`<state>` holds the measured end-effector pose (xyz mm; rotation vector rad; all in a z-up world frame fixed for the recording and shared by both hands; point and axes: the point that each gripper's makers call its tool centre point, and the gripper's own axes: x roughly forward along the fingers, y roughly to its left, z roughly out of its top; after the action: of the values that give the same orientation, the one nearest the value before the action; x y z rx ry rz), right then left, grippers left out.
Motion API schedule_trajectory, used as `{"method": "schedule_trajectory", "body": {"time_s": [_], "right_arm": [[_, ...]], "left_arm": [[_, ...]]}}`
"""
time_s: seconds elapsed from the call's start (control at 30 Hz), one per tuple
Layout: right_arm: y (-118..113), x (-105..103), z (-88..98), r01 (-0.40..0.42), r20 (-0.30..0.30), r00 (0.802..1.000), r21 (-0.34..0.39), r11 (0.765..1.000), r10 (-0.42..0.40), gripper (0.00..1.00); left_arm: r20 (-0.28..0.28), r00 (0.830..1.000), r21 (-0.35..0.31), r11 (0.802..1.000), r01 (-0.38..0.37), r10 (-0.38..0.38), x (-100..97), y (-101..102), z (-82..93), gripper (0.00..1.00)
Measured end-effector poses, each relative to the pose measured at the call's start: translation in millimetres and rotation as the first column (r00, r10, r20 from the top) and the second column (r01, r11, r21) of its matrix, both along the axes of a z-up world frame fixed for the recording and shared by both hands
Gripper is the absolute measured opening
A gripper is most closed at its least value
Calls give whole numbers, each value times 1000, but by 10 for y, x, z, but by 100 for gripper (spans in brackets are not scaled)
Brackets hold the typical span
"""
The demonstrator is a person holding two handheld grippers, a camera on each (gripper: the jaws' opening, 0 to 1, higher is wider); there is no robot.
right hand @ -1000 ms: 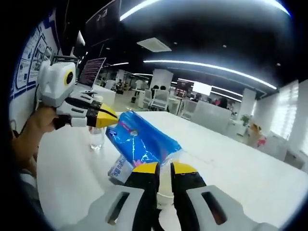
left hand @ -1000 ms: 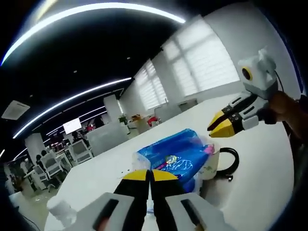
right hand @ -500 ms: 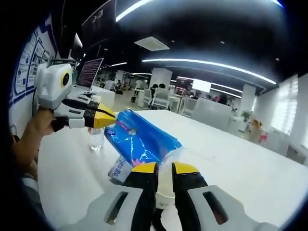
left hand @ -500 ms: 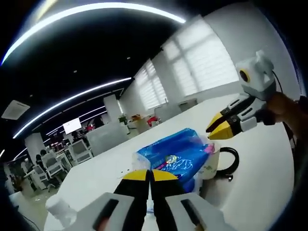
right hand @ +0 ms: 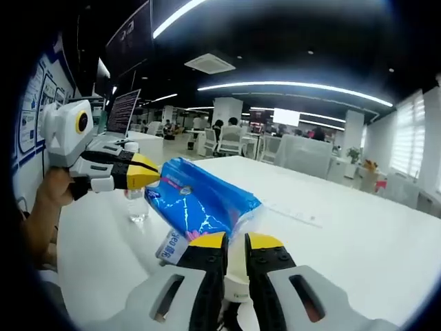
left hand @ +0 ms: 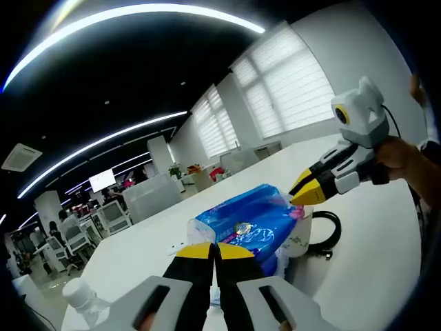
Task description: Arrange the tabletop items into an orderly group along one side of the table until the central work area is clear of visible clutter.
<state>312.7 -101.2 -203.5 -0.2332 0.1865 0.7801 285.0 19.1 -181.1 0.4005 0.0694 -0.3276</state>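
Observation:
A blue plastic-wrapped tissue pack (left hand: 249,222) lies on the white table (left hand: 372,276), just beyond my left gripper (left hand: 214,251), which is shut with nothing in it. A white printed cup (left hand: 299,238) stands against the pack's right end. From the right, my right gripper (left hand: 300,195) reaches in, shut, with its yellow tips almost at the pack's top corner. In the right gripper view the same pack (right hand: 203,200) lies ahead of my right gripper (right hand: 235,241), and the left gripper (right hand: 153,172) points at the pack's left end.
A coiled black cable (left hand: 331,231) lies behind the cup. A clear water bottle (right hand: 136,204) stands left of the pack, its cap also low in the left gripper view (left hand: 77,292). Bare table (right hand: 358,248) stretches to the right. Office desks and chairs lie beyond.
In the left gripper view, the right gripper has moved in toward the pack's top corner. In the right gripper view, the left gripper sits lower. Both stay shut and the pack has not moved.

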Motion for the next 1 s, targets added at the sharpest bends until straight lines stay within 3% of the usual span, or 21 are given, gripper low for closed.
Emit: {"method": "schedule_trajectory", "body": {"time_s": [0.27, 1.0], "right_arm": [[8, 10, 2, -6, -24, 1000, 38, 999, 6, 0], [14, -116, 247, -19, 46, 999, 57, 998, 16, 0]], "left_arm": [[1, 1000, -1, 1000, 1, -1, -11, -7, -14, 0], [38, 999, 2, 1000, 0, 0, -33, 55, 207, 0]]}}
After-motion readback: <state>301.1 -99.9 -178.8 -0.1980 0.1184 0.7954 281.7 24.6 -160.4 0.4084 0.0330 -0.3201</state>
